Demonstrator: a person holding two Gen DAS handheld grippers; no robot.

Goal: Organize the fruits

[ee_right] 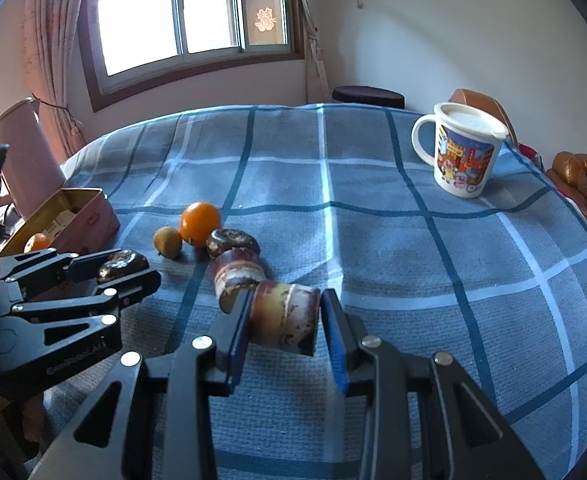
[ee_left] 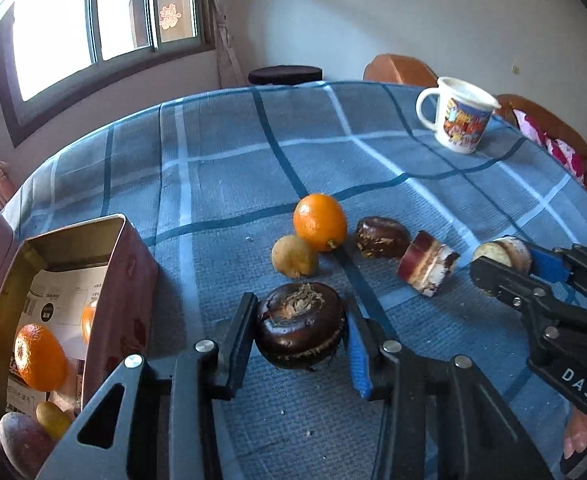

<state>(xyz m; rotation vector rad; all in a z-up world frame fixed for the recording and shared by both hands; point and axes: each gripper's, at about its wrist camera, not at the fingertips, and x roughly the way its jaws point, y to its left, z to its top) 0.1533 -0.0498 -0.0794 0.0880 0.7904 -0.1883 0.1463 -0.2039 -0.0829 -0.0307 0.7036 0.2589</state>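
Observation:
My left gripper (ee_left: pixel 299 326) is shut on a dark brown water chestnut (ee_left: pixel 299 324), low over the blue checked tablecloth (ee_left: pixel 233 160). My right gripper (ee_right: pixel 285 316) is shut on a brown and cream cut fruit piece (ee_right: pixel 285 316); it shows at the right of the left wrist view (ee_left: pixel 505 258). On the cloth lie an orange (ee_left: pixel 319 222), a small tan fruit (ee_left: pixel 293 256), another dark chestnut (ee_left: pixel 381 236) and a cut piece (ee_left: pixel 427 266). The open pink tin (ee_left: pixel 129 272) at the left holds an orange (ee_left: pixel 39 356) and other fruits.
A white cartoon mug (ee_right: pixel 463 152) stands at the far right of the table. A pink jug (ee_right: pixel 25 152) stands behind the tin. Wooden chairs (ee_right: pixel 577 172) line the right edge. A dark stool (ee_right: pixel 367 96) is beyond the far edge, under the window.

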